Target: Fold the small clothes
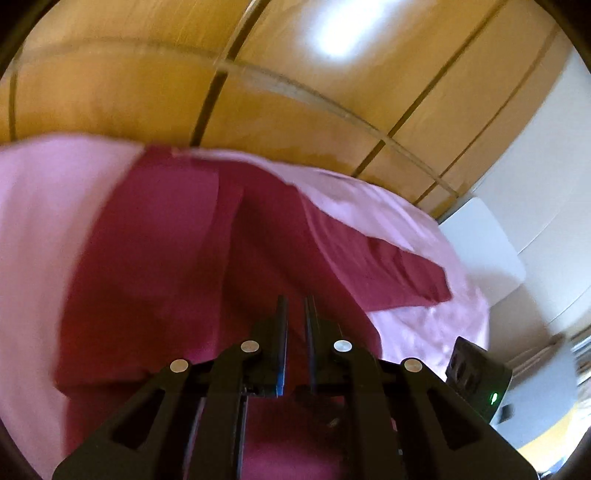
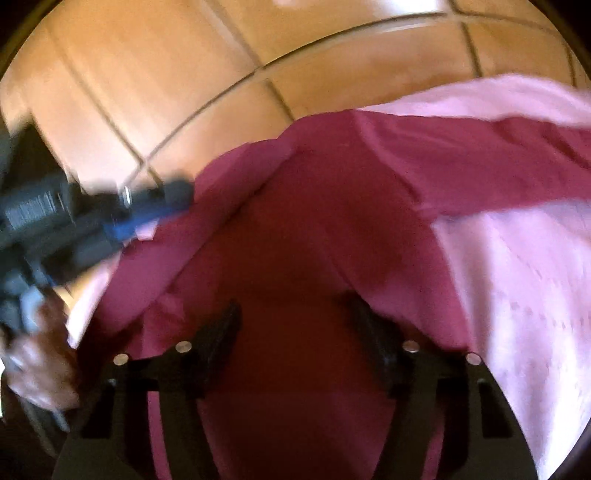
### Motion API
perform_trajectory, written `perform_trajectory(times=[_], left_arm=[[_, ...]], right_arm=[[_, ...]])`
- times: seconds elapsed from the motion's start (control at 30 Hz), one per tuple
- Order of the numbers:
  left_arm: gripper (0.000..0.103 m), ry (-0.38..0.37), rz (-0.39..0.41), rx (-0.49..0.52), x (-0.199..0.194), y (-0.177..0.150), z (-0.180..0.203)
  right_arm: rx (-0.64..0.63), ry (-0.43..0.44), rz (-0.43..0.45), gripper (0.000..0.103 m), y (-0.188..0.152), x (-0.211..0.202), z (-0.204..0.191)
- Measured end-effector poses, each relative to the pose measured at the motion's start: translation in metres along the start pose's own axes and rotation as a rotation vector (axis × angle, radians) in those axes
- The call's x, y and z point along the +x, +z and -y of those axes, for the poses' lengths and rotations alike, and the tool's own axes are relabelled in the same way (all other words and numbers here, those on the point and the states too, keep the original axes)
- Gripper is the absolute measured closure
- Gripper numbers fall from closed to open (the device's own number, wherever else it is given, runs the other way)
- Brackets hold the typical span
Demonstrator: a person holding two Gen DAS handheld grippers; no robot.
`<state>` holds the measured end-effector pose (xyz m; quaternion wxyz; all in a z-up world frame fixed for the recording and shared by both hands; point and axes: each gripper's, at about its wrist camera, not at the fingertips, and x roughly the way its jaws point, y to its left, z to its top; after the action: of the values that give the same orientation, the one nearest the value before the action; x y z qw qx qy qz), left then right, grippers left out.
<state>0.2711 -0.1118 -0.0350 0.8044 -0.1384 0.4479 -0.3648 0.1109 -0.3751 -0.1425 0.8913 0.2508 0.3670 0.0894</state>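
A dark red garment is spread over a pale pink sheet, which covers the surface beneath; whether that surface is a bed or a table cannot be told. One sleeve of the garment is stretched toward 3 o'clock in the left wrist view. Behind the sheet, from 9 to 1 o'clock, wooden wardrobe panels with dark seams are seen, with a bright light reflection near 12 o'clock. A white panel and a pale wall are seen toward 3 o'clock.

The left gripper is narrowed almost fully, with only a slit between its jaws over the red cloth; whether cloth is pinched there cannot be told from the blurred view. In the right wrist view it appears at 9 o'clock, at the garment's edge, held by a hand. The right gripper is held moderately wide, its jaws set apart over the red fabric, nothing visibly clamped.
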Motion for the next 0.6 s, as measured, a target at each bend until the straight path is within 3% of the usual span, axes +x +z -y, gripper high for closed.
perform_trajectory(times=[0.2, 0.33, 0.47, 0.53, 0.6], left_arm=[[0.095, -0.053, -0.012, -0.031, -0.017, -0.025, -0.006], [0.095, -0.101, 0.098, -0.065, -0.071, -0.026, -0.017], [0.095, -0.076, 0.153, -0.211, -0.114, -0.011, -0.068], [0.095, -0.080, 0.131, -0.333, -0.120, -0.006, -0.107], [0.095, -0.131, 0.097, -0.426, -0.116, -0.007, -0.131]], right_arm=[[0.004, -0.024, -0.013, 0.047, 0.002, 0.003, -0.004], [-0.019, -0.043, -0.026, 0.043, 0.003, 0.010, -0.009], [-0.064, -0.068, -0.030, 0.037, 0.003, 0.017, -0.019], [-0.073, -0.073, -0.032, 0.034, 0.002, 0.018, -0.019], [-0.077, -0.069, -0.032, 0.033, 0.002, 0.019, -0.019]])
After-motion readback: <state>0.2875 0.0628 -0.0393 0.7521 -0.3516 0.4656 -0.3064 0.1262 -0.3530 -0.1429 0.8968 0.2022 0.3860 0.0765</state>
